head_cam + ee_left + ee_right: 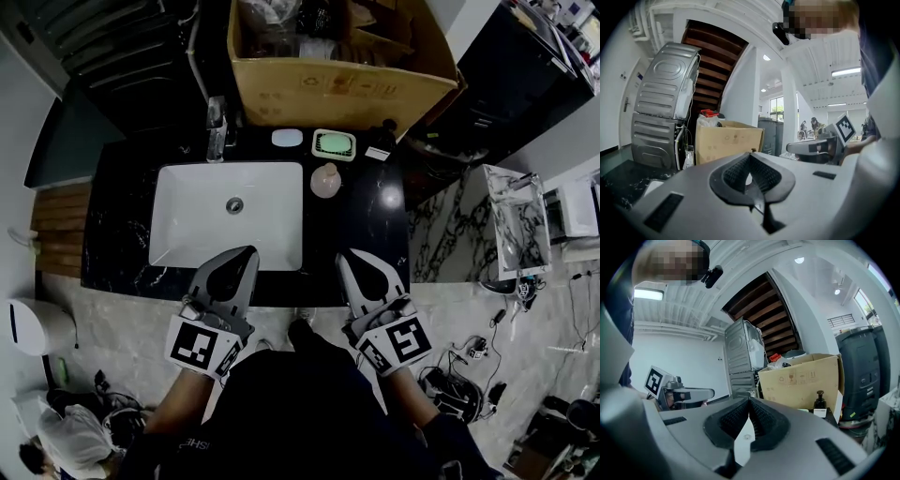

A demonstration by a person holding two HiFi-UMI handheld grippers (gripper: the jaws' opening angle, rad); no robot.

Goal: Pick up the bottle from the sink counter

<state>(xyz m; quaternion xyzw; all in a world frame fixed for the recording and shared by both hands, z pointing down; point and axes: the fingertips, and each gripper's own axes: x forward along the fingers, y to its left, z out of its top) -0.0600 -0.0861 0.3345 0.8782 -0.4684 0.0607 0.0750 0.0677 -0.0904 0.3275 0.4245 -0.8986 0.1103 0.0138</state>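
A pinkish round bottle (325, 180) stands on the black counter (370, 211), just right of the white basin (197, 225). A dark pump bottle (383, 132) (819, 404) with a white label stands at the counter's back right, against the cardboard box. Both grippers hover over the counter's front edge, well short of either bottle. My left gripper (250, 252) (750, 155) is shut and holds nothing. My right gripper (343, 255) (749, 400) is likewise shut and empty. Each gripper shows at the edge of the other's view.
A large cardboard box (337, 89) fills the back of the counter. A faucet (217, 131), a white soap bar (287, 138) and a green soap dish (334, 144) lie behind the basin. A grey machine (665, 103) stands back left. A white bin (33, 326) sits on the floor.
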